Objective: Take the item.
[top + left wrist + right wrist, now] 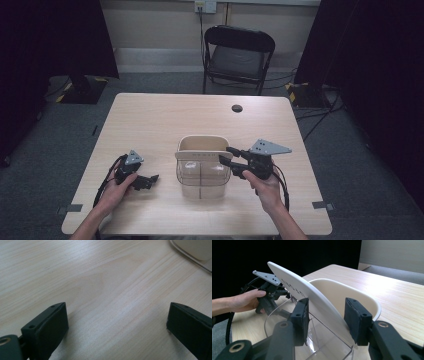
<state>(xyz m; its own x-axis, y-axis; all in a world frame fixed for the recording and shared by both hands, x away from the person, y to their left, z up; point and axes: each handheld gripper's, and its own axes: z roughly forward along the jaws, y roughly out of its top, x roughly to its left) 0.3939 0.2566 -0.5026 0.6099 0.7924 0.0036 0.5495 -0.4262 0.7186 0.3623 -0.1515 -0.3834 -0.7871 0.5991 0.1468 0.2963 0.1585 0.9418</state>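
Observation:
A clear plastic bin [202,180] with a cream rim stands at the middle of the wooden table [150,120]. Its white lid [294,287] is tilted up on edge across the opening. My right gripper [327,315] is shut on that lid, with one pad against its upper face and the other at its lower edge. In the high view the right gripper [225,154] reaches over the bin's right rim. My left gripper [152,179] rests low on the table to the left of the bin. It is open [117,322], with bare wood between its jaws.
A black folding chair [239,52] stands behind the table. A round cable hole [237,108] sits near the table's far edge. Dark curtains hang at both sides. A corner of the bin [195,250] shows at the upper right of the left gripper view.

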